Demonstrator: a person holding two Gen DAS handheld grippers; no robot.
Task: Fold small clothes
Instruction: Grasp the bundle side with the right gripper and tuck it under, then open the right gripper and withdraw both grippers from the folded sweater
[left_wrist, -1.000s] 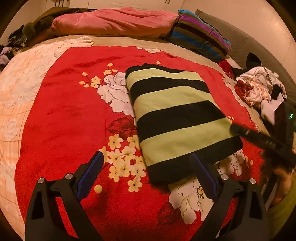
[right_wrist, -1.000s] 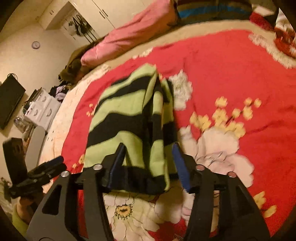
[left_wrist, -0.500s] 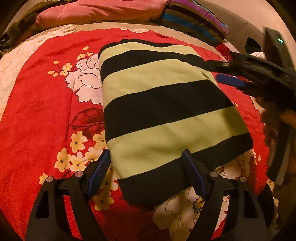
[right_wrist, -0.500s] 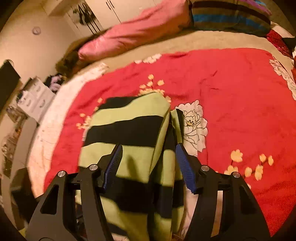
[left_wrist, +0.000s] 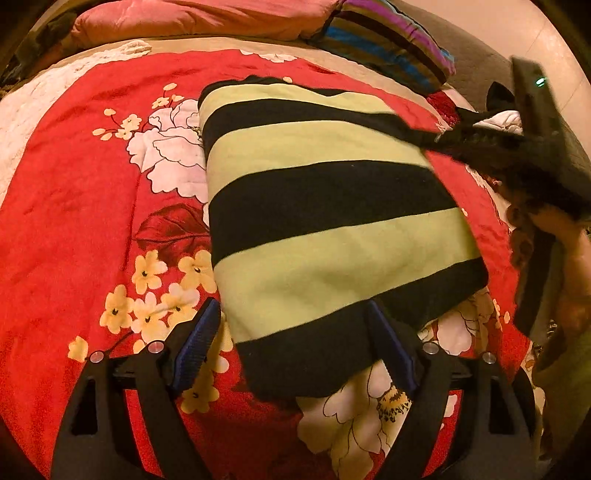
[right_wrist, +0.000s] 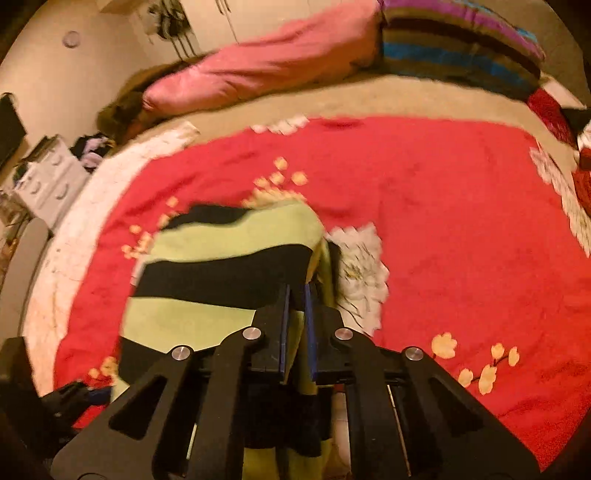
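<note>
A green-and-black striped garment (left_wrist: 314, 221) lies folded on the red floral blanket (left_wrist: 74, 221). My left gripper (left_wrist: 295, 343) is open and low over the garment's near black hem, which lies between its blue pads (left_wrist: 199, 339) without being pressed. In the left wrist view my right gripper (left_wrist: 443, 137) reaches in from the right to the garment's far right edge. The right wrist view shows that gripper (right_wrist: 295, 325) shut on a pinch of the striped garment (right_wrist: 221, 254), with cloth bunched between the pads and hanging beneath them.
A pink pillow (left_wrist: 203, 18) and a striped pillow (left_wrist: 388, 40) lie along the bed's far end. A heap of other clothes (left_wrist: 502, 118) sits at the far right. A person's hand (left_wrist: 561, 229) holds the right gripper. Drawers (right_wrist: 48, 177) stand off the bed's left side.
My left gripper came down and forward over the garment's near hem and narrowed a little. My right gripper slid farther along the garment's right edge and shut on it.
</note>
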